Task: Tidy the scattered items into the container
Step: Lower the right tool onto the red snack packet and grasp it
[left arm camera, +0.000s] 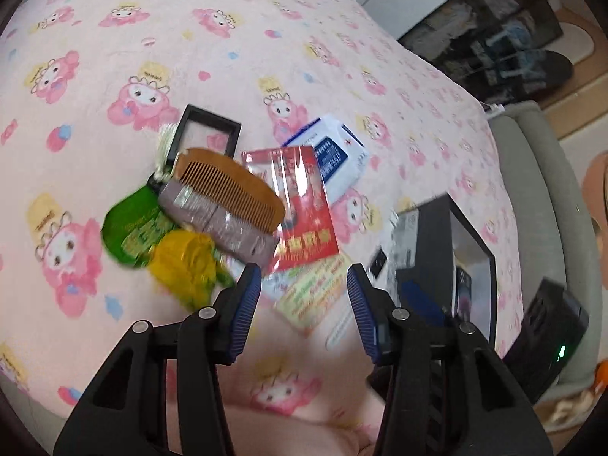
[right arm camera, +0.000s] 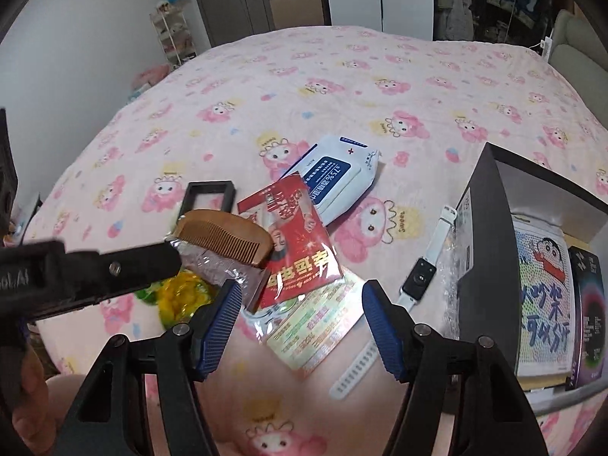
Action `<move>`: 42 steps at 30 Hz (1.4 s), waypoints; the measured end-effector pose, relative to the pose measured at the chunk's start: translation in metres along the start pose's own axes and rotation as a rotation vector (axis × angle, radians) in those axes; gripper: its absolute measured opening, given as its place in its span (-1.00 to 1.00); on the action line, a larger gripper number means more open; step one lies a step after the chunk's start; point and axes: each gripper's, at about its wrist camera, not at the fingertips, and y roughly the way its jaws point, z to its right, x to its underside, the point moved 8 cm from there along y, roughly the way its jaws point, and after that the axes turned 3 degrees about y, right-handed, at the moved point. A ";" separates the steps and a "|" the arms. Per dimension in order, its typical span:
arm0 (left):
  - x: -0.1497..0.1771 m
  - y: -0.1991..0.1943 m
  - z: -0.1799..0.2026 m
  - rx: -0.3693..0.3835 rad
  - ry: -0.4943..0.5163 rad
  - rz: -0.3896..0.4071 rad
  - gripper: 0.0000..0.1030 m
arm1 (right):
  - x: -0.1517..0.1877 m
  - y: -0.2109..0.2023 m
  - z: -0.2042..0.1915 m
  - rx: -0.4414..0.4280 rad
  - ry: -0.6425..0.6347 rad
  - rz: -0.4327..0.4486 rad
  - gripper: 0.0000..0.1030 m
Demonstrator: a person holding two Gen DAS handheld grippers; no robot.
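Pink fleecy bedding [right arm camera: 342, 87] printed with cartoon figures carries everything here, soft enough that the items lie slightly sunk and tilted in a loose heap. A wooden comb [right arm camera: 228, 239], hard and fine-toothed, rests on top of a crinkly silver-grey foil packet [right arm camera: 224, 273], and a glossy red sachet [right arm camera: 300, 250] overlaps a flat, pale printed pack [right arm camera: 315, 330] beneath it. Behind them lie a soft white packet of wipes [right arm camera: 338, 174] and an empty black frame [right arm camera: 209, 197]. Green and yellow wrappers [left arm camera: 159, 243] bunch at the heap's left edge. A white-strapped watch [right arm camera: 418, 277] lies stretched out between the heap and the container [right arm camera: 482, 228], a dark open box standing at the right, with a cartoon-printed book and a dark box already inside.

The left gripper [left arm camera: 304, 296] hangs over the near edge of the heap, its jaws partly apart and holding nothing. The right gripper [right arm camera: 302, 323] hovers above the pale pack, set wider and likewise empty. Both seem poised for a pick; thin, slippery film lying flat on yielding cloth will probably be hard to pinch.
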 end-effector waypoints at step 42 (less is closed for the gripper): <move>-0.001 0.109 -0.020 -0.192 -0.131 -0.221 -0.68 | -0.010 0.107 0.004 -0.066 -0.131 -0.194 -0.28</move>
